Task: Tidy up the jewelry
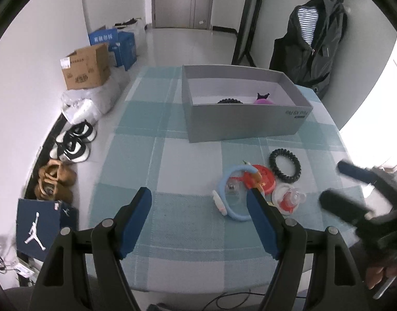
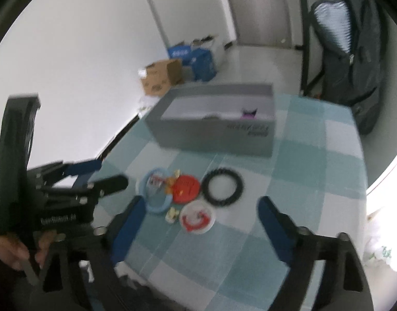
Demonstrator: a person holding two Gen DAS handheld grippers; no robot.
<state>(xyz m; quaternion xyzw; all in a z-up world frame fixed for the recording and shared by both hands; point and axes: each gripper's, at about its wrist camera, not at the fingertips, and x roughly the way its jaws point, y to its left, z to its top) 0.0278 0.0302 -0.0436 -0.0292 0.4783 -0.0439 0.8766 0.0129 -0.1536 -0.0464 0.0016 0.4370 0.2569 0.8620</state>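
A grey open box [image 1: 239,119] stands at the far side of the checked tablecloth; it holds a black coil band [image 1: 229,101] and a purple piece [image 1: 263,99]. In front lie a black coil hair band [image 1: 284,168], a light blue bracelet [image 1: 230,197], a red round piece [image 1: 263,178] and a clear case with red parts [image 1: 286,198]. My left gripper [image 1: 198,202] is open and empty, just before the bracelet. My right gripper [image 2: 201,207] is open and empty above the same pile [image 2: 188,186]; the box also shows there [image 2: 214,134].
The table's left edge drops to a floor with shoes [image 1: 74,140], a cardboard box [image 1: 86,67], blue boxes [image 1: 115,44] and a Jordan bag [image 1: 37,228]. A dark jacket [image 1: 315,41] hangs at the back right. A cable [image 1: 224,298] lies at the near edge.
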